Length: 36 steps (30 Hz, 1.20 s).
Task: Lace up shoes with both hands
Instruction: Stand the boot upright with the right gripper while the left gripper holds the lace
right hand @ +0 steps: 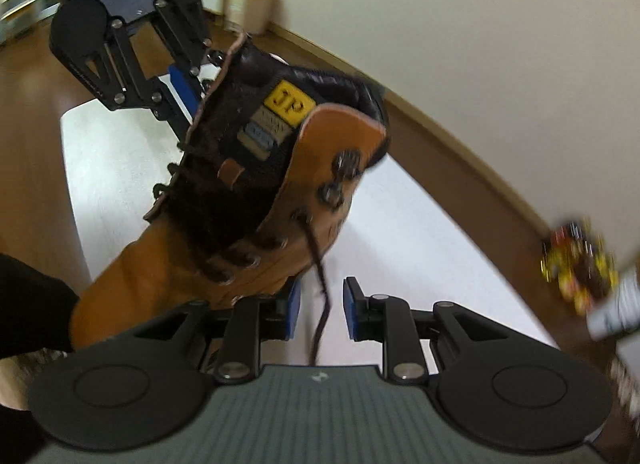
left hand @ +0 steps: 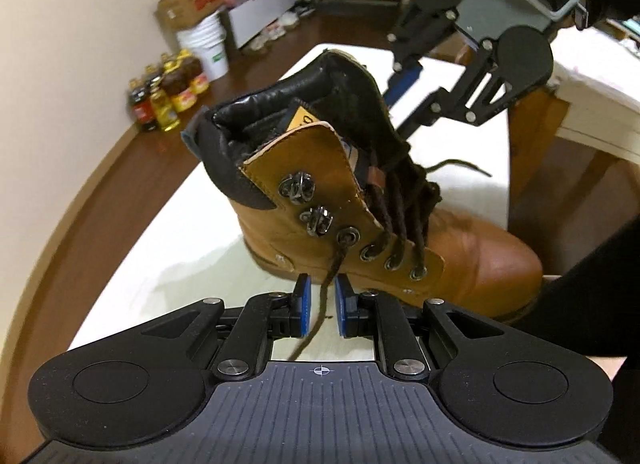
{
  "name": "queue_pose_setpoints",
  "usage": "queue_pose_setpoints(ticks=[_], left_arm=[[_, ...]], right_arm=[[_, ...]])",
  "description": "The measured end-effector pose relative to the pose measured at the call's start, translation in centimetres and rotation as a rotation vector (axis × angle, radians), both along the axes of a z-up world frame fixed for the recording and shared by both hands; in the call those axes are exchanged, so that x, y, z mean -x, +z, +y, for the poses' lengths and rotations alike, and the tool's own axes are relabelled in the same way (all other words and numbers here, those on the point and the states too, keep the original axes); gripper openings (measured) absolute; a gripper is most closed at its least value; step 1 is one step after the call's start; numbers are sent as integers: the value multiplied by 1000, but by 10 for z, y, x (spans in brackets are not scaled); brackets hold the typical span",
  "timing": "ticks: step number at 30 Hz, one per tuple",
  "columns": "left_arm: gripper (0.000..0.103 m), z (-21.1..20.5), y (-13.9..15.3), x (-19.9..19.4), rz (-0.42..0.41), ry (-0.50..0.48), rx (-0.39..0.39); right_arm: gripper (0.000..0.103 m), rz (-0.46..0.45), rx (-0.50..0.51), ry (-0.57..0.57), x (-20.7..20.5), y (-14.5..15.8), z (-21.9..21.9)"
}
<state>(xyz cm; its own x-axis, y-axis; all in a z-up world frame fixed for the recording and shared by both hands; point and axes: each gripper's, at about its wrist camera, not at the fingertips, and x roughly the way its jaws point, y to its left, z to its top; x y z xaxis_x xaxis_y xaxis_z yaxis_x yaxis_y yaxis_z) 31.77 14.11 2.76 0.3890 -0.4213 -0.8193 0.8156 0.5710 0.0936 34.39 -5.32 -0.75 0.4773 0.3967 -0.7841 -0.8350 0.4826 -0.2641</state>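
Lace hangs loose between the parted pads of the left hand-held gripper; the right hand-held gripper likewise straddles the other lace end, unclamped. Beyond, the boot stands on the counter. Pinching each end near its eyelet before pulling outward evenly should help.

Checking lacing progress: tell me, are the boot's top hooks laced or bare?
Bare: both metal hooks on the tan leather boot carry no lace.

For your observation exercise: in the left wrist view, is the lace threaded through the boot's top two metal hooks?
No: both hooks are bare, and the lace hangs from the eyelet below them.
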Motion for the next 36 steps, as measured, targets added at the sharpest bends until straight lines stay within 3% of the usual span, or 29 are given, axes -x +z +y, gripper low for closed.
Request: queue_pose_setpoints(ticks=[3,4,6,9,13,16,18,20,26,30,36], left_arm=[[13,-4,1,1,9,45,4],[8,-6,-1,0,21,66,-2],[3,-8,-4,-1,39,92,-9],[2,-2,-3,-2,36,137,16],[1,13,-2,-1,-4,175,69],[1,18,-14,-2,52,176,22],[1,23,-28,-2,104,179,-33],[1,30,-25,1,103,190,-24],[1,48,-19,10,81,200,23],[1,56,-23,20,17,241,88],[2,63,-37,41,-113,319,165]], right_arm=[[20,-16,25,120,-2,-8,7],[20,-8,35,143,-4,-10,10],[6,30,38,148,-8,-14,12],[4,61,21,117,-14,-16,14],[4,17,9,42,-17,-19,18],[2,5,29,21,-16,-30,19],[2,28,85,-52,-27,-49,7],[2,45,115,-106,-36,-58,-3],[2,33,106,-148,-32,-66,8],[2,62,7,-217,-35,-71,11],[4,-52,-24,-309,-32,-112,13]])
